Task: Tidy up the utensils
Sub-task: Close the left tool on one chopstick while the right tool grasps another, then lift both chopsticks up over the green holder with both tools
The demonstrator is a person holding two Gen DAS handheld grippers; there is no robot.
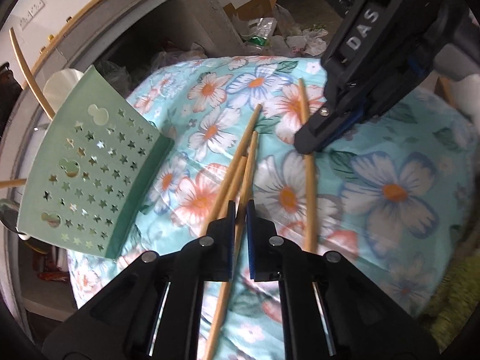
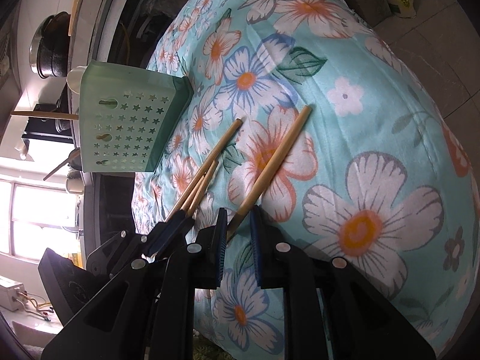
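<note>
Three wooden chopsticks [image 1: 240, 168] lie bunched on a turquoise flowered cloth [image 1: 390, 150]. My left gripper [image 1: 240, 208] is shut on this bunch near its middle; the right wrist view shows the same grip [image 2: 180, 220] on the chopsticks [image 2: 204, 168]. A fourth chopstick [image 1: 309, 180] lies apart to the right. My right gripper [image 1: 306, 145] is down on it, and its thin end [image 2: 240, 219] sits between the jaws [image 2: 238, 211] with a narrow gap beside it. A green star-punched utensil holder [image 1: 90, 174] [image 2: 126, 120] lies on its side at the cloth's left edge.
A chopstick [image 2: 45, 115], a metal handle [image 2: 60, 165] and a white item [image 1: 63, 84] stick out of the holder's mouth. Beyond the cloth are a cardboard box and bags [image 1: 255, 9], a black pot [image 2: 51, 51] on a counter, and tile floor [image 2: 435, 30].
</note>
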